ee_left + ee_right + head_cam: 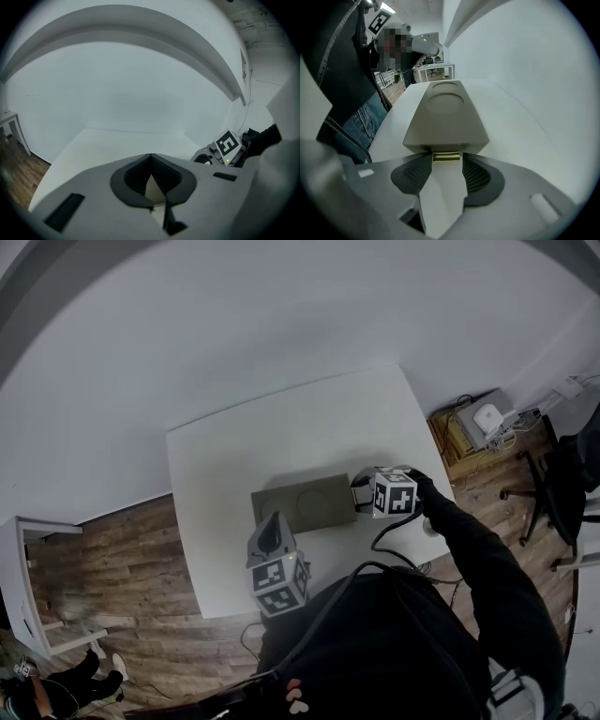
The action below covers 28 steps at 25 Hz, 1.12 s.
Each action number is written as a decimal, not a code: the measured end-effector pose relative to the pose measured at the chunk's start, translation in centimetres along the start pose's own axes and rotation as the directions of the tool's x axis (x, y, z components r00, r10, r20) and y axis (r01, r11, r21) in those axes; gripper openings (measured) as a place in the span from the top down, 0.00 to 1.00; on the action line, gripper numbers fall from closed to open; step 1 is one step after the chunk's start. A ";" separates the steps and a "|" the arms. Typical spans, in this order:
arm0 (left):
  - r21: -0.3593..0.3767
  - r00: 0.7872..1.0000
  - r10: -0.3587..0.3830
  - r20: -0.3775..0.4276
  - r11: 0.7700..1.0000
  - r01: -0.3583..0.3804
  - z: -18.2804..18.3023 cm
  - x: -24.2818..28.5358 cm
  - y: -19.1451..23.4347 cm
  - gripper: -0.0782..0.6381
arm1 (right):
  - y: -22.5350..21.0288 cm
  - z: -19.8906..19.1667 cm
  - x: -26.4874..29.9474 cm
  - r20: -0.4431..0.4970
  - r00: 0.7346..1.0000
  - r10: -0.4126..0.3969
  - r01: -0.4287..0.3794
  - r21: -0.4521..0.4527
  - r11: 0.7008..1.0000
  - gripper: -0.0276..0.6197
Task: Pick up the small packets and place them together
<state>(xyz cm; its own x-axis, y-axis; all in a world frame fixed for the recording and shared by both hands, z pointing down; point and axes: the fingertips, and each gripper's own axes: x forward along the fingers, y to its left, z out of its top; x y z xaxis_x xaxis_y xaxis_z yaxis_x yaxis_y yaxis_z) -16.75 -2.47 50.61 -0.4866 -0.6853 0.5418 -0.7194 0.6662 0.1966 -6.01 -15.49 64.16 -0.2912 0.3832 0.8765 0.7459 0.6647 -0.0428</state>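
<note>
Head view, we stretch right arm [473, 545] over table [234, 456], right gripper [446, 161] tipped down, spread around packet [446, 157] at box [300, 504], left gripper [150, 159] pressed together.

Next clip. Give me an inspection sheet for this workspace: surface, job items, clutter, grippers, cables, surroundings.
Surface: white table, carrying an olive box.
Job's things: what looks like one yellowish packet against the box's end; no others seen.
Clutter: nothing seen.
Grippers: right gripper open, fingers either side of the packet, not pressing; left gripper shut, empty.
Cables: black cable trails from the right gripper.
Surroundings: wood floor, office chair.
</note>
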 end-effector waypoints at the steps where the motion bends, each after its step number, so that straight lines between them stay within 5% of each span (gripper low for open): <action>1: 0.001 1.000 -0.001 -0.004 1.000 0.001 -0.1 0.0 0.0 0.89 | 0.0 0.0 0.0 -0.001 1.000 0.001 -0.001 -0.006 1.000 0.67; 13: 0.007 0.996 -0.042 -0.073 0.999 0.043 -1.1 0.8 -0.2 0.89 | 0.2 0.2 -0.1 0.004 1.000 -0.001 0.001 -0.027 1.000 0.70; 21: -0.020 0.953 -0.098 -0.285 0.995 0.097 -6.1 3.1 0.4 0.89 | 0.2 -1.3 -1.0 -0.022 1.000 -0.018 0.018 -0.009 1.000 0.70; 28: 0.031 0.936 -0.084 -0.341 0.994 0.100 -8.4 3.8 0.1 0.89 | -0.1 -2.8 -1.6 -0.052 0.998 -0.021 0.021 0.000 1.000 0.70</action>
<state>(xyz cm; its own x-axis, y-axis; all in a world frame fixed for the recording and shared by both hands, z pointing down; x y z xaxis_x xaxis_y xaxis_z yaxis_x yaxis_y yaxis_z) -14.51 -2.48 59.59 -0.2267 -0.5973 0.7693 -0.7795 0.5848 0.2245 -3.97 -17.99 64.07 -0.2752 0.3358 0.9008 0.7395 0.6727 -0.0248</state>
